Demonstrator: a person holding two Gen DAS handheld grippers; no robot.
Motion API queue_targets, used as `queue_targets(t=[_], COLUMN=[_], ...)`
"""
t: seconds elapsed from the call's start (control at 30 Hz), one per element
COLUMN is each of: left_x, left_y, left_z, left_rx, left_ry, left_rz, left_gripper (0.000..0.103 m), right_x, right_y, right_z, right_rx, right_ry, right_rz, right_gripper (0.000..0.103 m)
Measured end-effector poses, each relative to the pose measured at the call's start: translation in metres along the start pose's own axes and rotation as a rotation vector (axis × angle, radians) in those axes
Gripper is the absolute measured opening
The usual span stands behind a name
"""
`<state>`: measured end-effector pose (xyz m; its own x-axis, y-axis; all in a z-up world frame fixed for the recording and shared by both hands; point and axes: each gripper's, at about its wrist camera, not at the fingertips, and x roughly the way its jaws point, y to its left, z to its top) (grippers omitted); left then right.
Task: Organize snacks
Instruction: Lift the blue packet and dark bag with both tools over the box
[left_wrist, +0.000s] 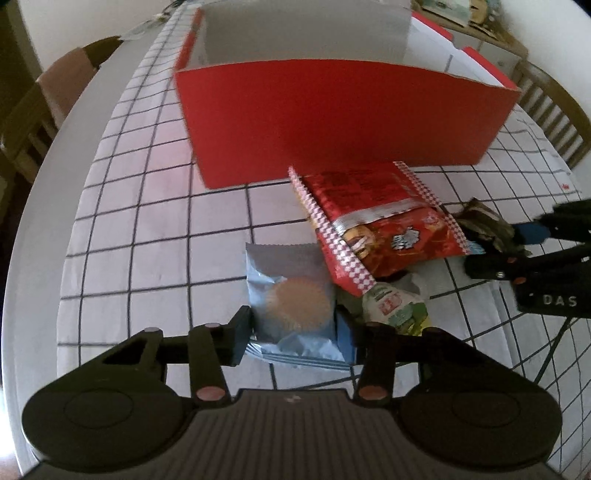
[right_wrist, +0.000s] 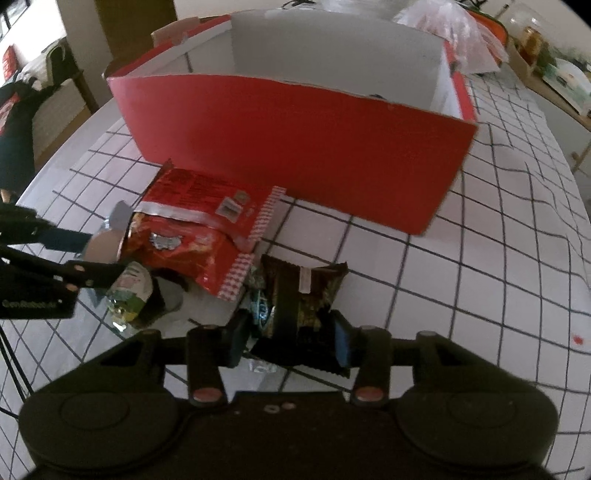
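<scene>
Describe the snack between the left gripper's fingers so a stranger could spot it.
Start at the red box; a big red bag lies before it. Nearer than that bag lies the pale blue packet, the only one showing a round golden cake.

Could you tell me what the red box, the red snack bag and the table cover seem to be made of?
Red box: likely cardboard, matte red outside, plain pale inside, with thin raw cut edges. Red snack bag: probably plastic or foil film, glossy and crinkled, with a silvery seam strip. Table cover: looks like soft white cloth with a dark grid, slightly rumpled, though coated vinyl cannot be ruled out.
</scene>
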<state>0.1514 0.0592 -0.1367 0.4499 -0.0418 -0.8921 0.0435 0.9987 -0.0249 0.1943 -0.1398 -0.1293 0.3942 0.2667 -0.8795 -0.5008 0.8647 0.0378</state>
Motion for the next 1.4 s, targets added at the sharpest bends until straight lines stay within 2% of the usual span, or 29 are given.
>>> queue_targets(t=[0.23,0.5,1.0,1.1,1.27,1.4], left_x=[-0.011,-0.040,-0.096,-0.092,-0.081,-0.076], left_y=[0.016,0.030,0.015,0.013,0.010,0.009], left_z=[-0.011,-0.014,0.009,0.005,-0.006,-0.014], left_rx=[-0.097,-0.187,-0.168,-0.170,-0.166,-0.169], left_ry=[-0.008,-0.060,-0.185,-0.170,-0.129,-0.112], left_rz=[0.016,0.010,-0.018,-0.013,-0.007,-0.007], left_gripper=[0.047,0.047,0.047,0.047,0.047,0.047], right_x=[-0.011,-0.039,-0.094,-0.085,-0.046,-0.030], right_y=[-0.012,-0.025,-0.029,-0.026,-0.014,-0.013], right_z=[-0.010,-0.017,-0.004,-0.008,-0.037,-0.051], right_rx=[0.049,0.090,0.089,0.075,0.046,0.051], right_ry=[-0.014,-0.056,-0.172,-0.142,-0.030,-0.006], right_rz=[-0.009,0.008,0.031,0.024,0.022,0.018], right_gripper=[0.043,0.043,0.043,0.043,0.043,0.042])
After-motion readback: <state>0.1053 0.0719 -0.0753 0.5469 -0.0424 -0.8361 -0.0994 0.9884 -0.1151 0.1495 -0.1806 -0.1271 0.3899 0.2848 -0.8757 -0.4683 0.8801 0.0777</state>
